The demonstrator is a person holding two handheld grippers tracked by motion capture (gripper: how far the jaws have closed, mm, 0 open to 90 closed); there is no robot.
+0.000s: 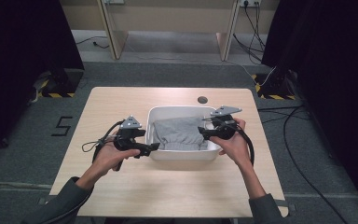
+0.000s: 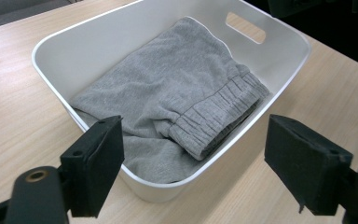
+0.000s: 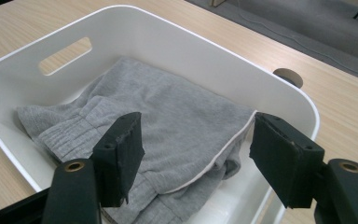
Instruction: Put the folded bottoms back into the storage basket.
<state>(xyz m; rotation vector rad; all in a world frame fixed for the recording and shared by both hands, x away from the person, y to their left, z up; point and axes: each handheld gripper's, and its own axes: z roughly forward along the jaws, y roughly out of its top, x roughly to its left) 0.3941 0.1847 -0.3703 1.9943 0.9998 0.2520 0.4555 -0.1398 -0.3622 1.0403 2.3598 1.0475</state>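
A white plastic bin stands in the middle of the wooden table, and a folded grey garment with an elastic waistband lies inside it. My left gripper hovers at the bin's near left corner, jaws open with nothing between them. In the left gripper view the garment lies in the bin beyond the spread jaws of the left gripper. My right gripper hangs over the bin's right side, open and holding nothing. In the right gripper view the right gripper stands above the garment, apart from it.
The bin has a handle slot in its end wall. A round cable hole sits in the table behind the bin. Bare tabletop lies around the bin. Cables run over the floor at the right; dark curtains flank both sides.
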